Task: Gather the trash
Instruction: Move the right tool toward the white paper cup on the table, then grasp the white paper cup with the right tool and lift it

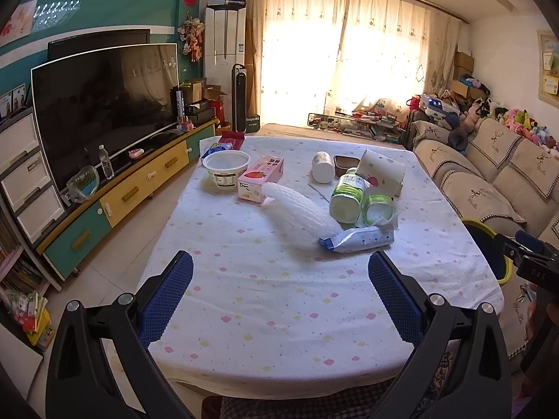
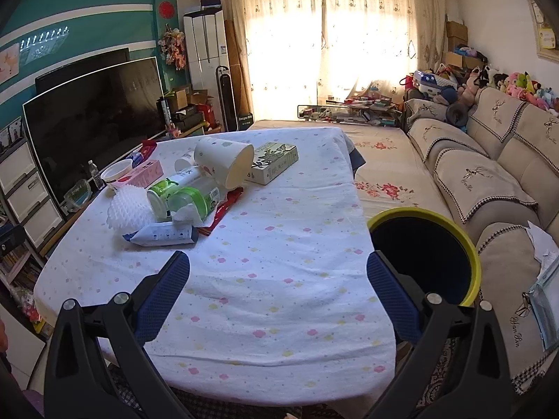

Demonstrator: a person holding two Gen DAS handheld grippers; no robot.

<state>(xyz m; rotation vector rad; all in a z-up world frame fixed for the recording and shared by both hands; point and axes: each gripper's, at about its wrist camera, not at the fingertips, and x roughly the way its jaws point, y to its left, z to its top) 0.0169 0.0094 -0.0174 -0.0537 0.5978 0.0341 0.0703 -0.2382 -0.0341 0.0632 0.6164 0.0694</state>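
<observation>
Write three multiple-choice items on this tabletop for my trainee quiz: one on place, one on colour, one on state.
1. Where is the round black bin with the yellow rim?
A. beside the table, sofa side
B. on the table
C. by the television

2. What colour is the strawberry-printed carton?
A. blue
B. pink
C. green

3. How does the white paper cup rest?
A. upright
B. crushed flat
C. on its side

A: it stands off the cloth's edge near the sofa.
B: its faces are pink.
C: its mouth faces sideways.
</observation>
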